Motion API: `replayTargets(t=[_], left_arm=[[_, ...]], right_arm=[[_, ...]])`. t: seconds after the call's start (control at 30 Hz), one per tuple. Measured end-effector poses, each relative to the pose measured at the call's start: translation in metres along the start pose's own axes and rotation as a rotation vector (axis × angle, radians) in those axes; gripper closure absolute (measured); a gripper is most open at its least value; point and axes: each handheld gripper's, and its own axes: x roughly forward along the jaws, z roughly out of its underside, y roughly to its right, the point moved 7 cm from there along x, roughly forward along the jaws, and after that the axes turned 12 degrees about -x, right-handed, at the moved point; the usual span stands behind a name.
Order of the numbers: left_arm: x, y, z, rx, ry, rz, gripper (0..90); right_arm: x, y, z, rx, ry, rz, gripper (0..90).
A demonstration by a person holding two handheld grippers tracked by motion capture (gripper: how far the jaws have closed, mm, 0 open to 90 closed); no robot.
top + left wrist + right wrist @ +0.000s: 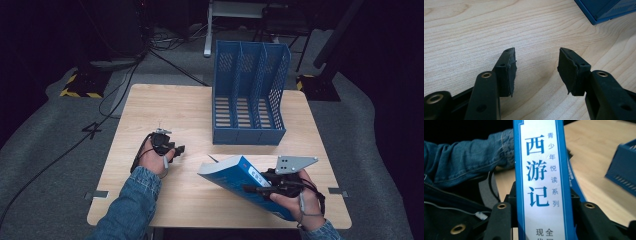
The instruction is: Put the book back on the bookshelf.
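Note:
A blue book [239, 180] with a white spine [541, 182] printed in blue characters is held tilted above the table's front right. My right gripper [272, 189] is shut on the blue book, its jaws pressing both covers near the spine. My left gripper [176, 150] rests low over the wooden table [165, 105] at the front left, open, with bare wood between its pads [510, 72]. A corner of the blue file rack [604, 10] shows at the upper right of the left gripper view.
A blue three-slot file rack [250, 95] stands upright at the back of the table, right of centre, open slots facing up and forward. A denim sleeve [466, 162] lies behind the book. Cables and equipment stands sit on the grey floor [50, 135] beyond the table.

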Motion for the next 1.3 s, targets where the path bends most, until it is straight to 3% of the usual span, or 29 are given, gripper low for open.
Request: replayTargets(t=[0.17,0.37,0.43,0.5,0.53,0.57,0.87,1.03,1.1,1.3], left_arm=[[0.000,-0.002,-0.001,-0.021,0.009,0.019,48.3],[0.003,-0.003,-0.001,0.045,0.038,0.012,47.1],[0.003,-0.007,-0.002,0.099,0.055,-0.028,46.9],[0.003,-0.009,-0.002,0.113,0.063,-0.043,46.5],[0.003,-0.014,-0.003,0.149,0.077,-0.072,44.1],[0.003,-0.015,-0.003,0.158,0.075,-0.078,44.2],[0.000,-0.024,-0.005,0.182,0.083,-0.131,42.1],[0.000,-0.024,-0.005,0.189,0.083,-0.136,40.8],[0.002,-0.022,-0.004,0.214,0.074,-0.145,38.2],[0.002,-0.022,-0.004,0.213,0.075,-0.146,37.3]], right_arm=[[-0.011,0.006,-0.012,-0.011,0.045,0.054,61.9],[-0.022,0.016,-0.024,0.007,0.103,0.094,62.0],[-0.024,0.018,-0.028,0.010,0.114,0.098,62.0],[-0.025,0.018,-0.031,0.005,0.123,0.104,62.0],[-0.026,0.020,-0.036,0.001,0.135,0.117,62.0],[-0.027,0.021,-0.039,0.000,0.144,0.122,62.0],[-0.038,0.033,-0.063,-0.001,0.227,0.162,62.0],[-0.041,0.038,-0.072,-0.011,0.248,0.181,62.0],[-0.041,0.040,-0.077,-0.011,0.254,0.192,62.0],[-0.042,0.050,-0.087,-0.006,0.292,0.207,62.0]])
